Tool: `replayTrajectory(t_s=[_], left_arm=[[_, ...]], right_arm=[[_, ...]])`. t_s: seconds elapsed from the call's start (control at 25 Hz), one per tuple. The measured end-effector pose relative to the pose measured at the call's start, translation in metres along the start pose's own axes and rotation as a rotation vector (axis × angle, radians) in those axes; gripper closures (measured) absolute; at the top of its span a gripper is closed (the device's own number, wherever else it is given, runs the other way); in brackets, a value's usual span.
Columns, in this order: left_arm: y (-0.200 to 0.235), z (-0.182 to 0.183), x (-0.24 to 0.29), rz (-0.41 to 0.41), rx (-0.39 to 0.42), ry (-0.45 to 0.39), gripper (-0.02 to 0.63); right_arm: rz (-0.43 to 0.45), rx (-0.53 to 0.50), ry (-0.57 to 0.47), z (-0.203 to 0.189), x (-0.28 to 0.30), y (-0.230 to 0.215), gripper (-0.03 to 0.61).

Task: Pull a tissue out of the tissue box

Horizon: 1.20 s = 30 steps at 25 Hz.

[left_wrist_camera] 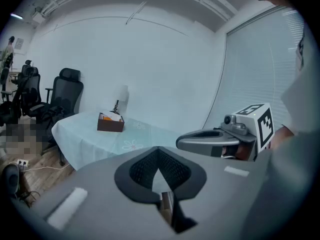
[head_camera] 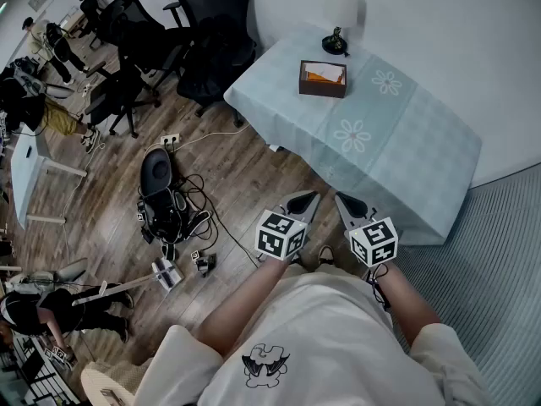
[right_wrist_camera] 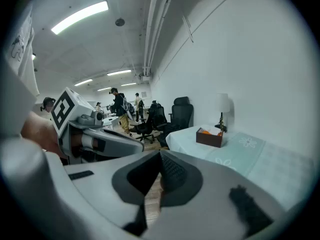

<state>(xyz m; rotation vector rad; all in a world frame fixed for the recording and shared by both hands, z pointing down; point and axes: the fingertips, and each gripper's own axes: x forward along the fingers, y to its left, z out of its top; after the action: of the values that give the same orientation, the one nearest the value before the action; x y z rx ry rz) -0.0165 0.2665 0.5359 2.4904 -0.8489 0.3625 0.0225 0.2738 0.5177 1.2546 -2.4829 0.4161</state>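
A brown tissue box [head_camera: 322, 79] with white tissue showing at its top stands near the far end of a table under a pale blue cloth [head_camera: 397, 155]. I see the box small and far off in the left gripper view [left_wrist_camera: 110, 122] and in the right gripper view [right_wrist_camera: 209, 137]. Both grippers hang side by side in front of the person's chest, well short of the table. The left gripper [head_camera: 311, 196] is shut with nothing in it, its jaws meeting at the tip [left_wrist_camera: 159, 151]. The right gripper [head_camera: 343, 198] is likewise shut and empty [right_wrist_camera: 160, 156].
A small lamp [head_camera: 341, 15] stands behind the box at the table's far corner. Black office chairs [head_camera: 211, 24] crowd the table's left side. Cables and gear [head_camera: 169, 205] lie on the wooden floor. People are at the far left [head_camera: 46, 307]. Window blinds [head_camera: 499, 260] run along the right.
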Motion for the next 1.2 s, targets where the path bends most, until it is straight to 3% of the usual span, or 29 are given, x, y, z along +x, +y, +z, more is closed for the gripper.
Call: replayTrajectory(t_s=[0.36, 0.56, 1.0, 1.2], left_arm=[[0.012, -0.001, -0.004, 0.004, -0.008, 0.007, 0.607], [0.025, -0.001, -0.01, 0.01, -0.017, 0.007, 0.607], [0.062, -0.006, -0.019, -0.02, -0.025, 0.012, 0.607], [0.074, 0.006, -0.005, -0.038, -0.027, 0.017, 0.607]], right_arm=[[-0.002, -0.001, 0.002, 0.004, 0.01, 0.003, 0.566], [0.0, 0.067, 0.007, 0.001, 0.025, 0.004, 0.566], [-0.075, 0.091, 0.024, 0.0, 0.061, 0.008, 0.565], [-0.102, 0.094, 0.031, 0.009, 0.071, -0.01, 0.565]])
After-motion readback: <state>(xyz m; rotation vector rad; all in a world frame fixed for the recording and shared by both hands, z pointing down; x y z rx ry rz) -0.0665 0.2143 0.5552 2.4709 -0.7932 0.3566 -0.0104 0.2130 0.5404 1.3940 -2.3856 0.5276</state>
